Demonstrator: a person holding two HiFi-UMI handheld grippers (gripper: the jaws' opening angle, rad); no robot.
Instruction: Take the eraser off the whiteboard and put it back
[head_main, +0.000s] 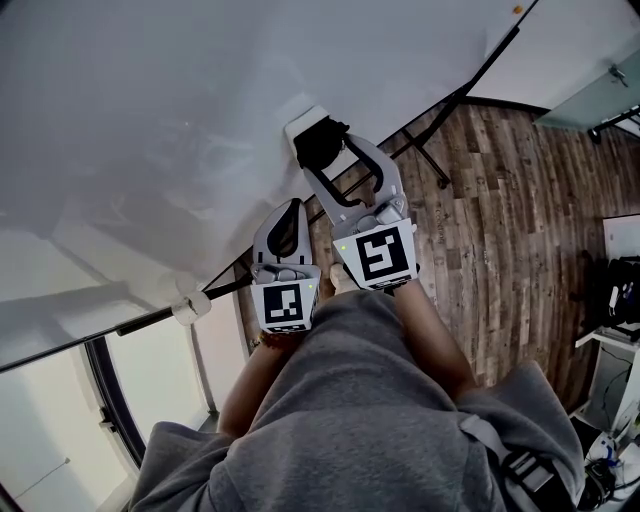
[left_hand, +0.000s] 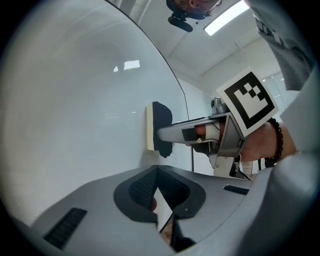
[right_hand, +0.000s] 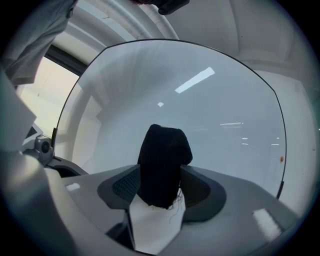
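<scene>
Eraser (right_hand: 165, 150) sits flat on the whiteboard (right_hand: 210, 115), dead ahead between the right gripper's (right_hand: 161, 185) jaws, which clamp its dark body; left gripper (left_hand: 156, 172) closed, empty, beside it.

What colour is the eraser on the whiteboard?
The eraser is black, with a pale cream layer against the whiteboard; the left gripper view shows it best.

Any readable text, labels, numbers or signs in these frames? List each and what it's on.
None readable in any view.
left cube and right cube: black-and-white square marker patterns only, no characters.
whiteboard: no writing.
eraser: no label visible.
</scene>
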